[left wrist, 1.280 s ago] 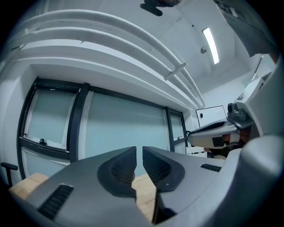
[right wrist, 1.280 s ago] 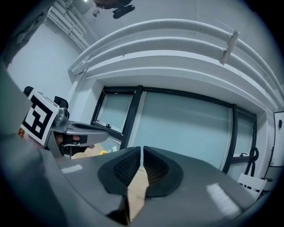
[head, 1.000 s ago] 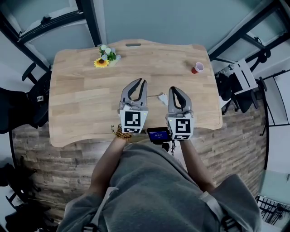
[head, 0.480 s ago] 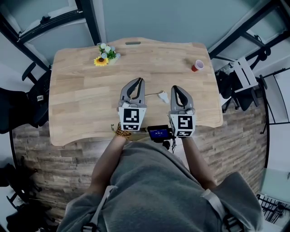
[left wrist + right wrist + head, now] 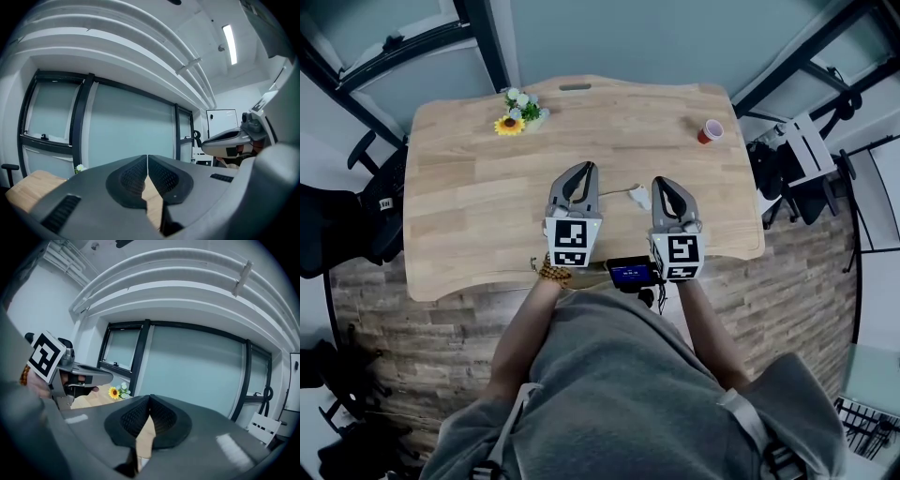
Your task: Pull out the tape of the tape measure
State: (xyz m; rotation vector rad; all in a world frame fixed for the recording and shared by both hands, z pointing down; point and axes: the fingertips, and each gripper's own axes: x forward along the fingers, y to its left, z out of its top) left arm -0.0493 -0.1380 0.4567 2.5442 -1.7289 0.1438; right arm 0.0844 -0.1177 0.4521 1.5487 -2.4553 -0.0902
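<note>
Jaws pressed together, empty, on your left gripper (image 5: pixel 591 170) and right gripper (image 5: pixel 660 184) flanking the white tape measure (image 5: pixel 637 197): drop closer and you may knock it away.

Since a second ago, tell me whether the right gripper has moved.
Yes, slightly. The right gripper has sunk toward the table: it looks smaller against it, with no clear sideways shift.

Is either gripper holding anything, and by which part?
Nothing is held: left gripper and right gripper are both shut, empty. The small white object lies untouched on the wooden table between them.
</note>
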